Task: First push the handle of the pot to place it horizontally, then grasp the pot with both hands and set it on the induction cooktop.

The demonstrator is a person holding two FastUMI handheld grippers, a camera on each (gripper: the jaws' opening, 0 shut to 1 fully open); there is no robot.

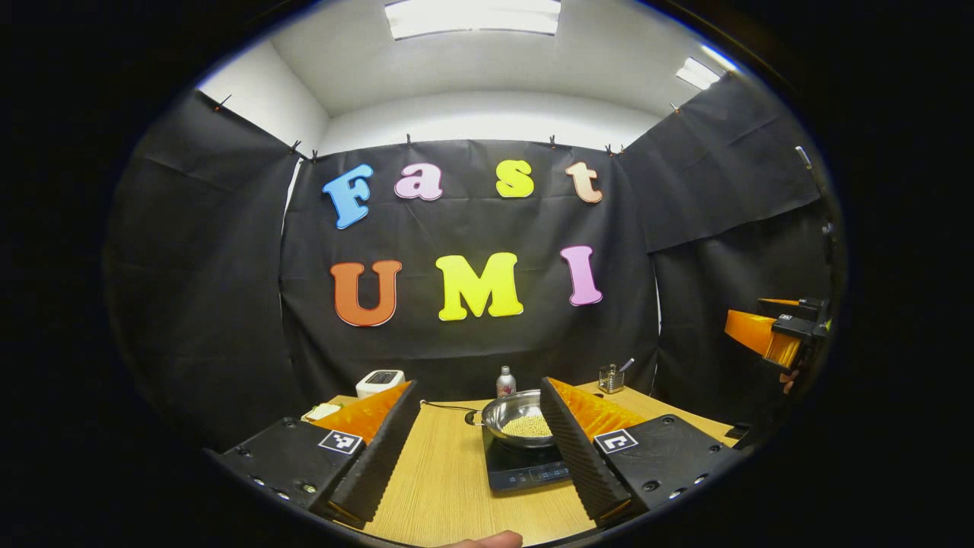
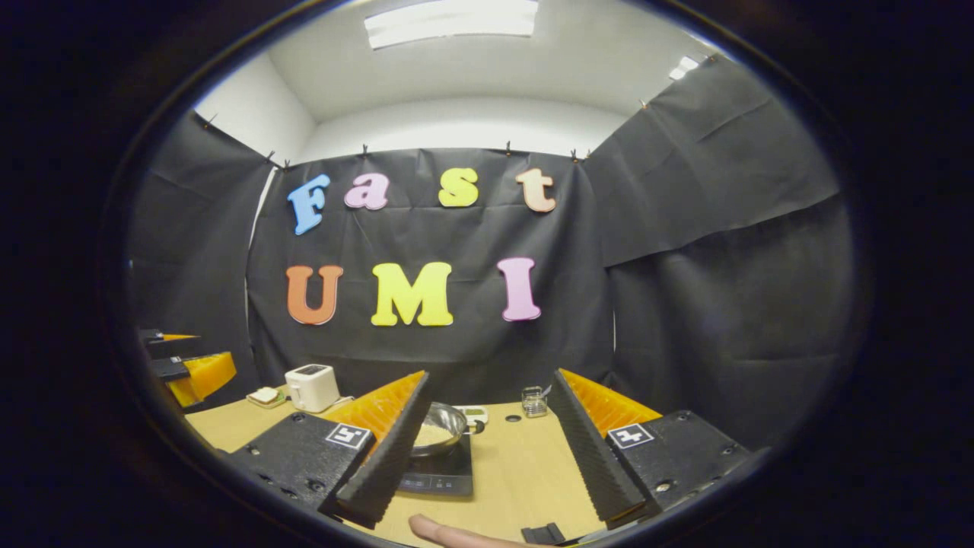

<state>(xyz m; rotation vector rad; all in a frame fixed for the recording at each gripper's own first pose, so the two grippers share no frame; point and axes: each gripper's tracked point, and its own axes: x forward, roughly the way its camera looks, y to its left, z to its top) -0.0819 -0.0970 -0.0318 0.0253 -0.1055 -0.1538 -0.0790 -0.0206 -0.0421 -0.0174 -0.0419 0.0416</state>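
Observation:
A steel pot [image 1: 511, 417] holding pale grains sits on the black induction cooktop [image 1: 525, 470] on the wooden table. Its thin handle [image 1: 447, 408] points left in the left gripper view. My left gripper [image 1: 479, 384] is held back from the pot, above the table's near side, open with nothing between its fingers. In the right gripper view the pot [image 2: 441, 426] and cooktop [image 2: 443, 478] lie ahead to the left, partly behind a finger. My right gripper [image 2: 492, 374] is also open and holds nothing. Each gripper appears at the other view's edge: the right one [image 1: 776, 335], the left one [image 2: 186, 369].
At the back of the table [image 1: 441, 487] stand a white toaster [image 2: 310, 387], a small bottle [image 1: 505, 380] and a metal cup [image 1: 610, 377] with a utensil. A plate with food [image 2: 265, 396] lies beside the toaster. A person's fingertip [image 2: 449, 533] shows at the bottom edge.

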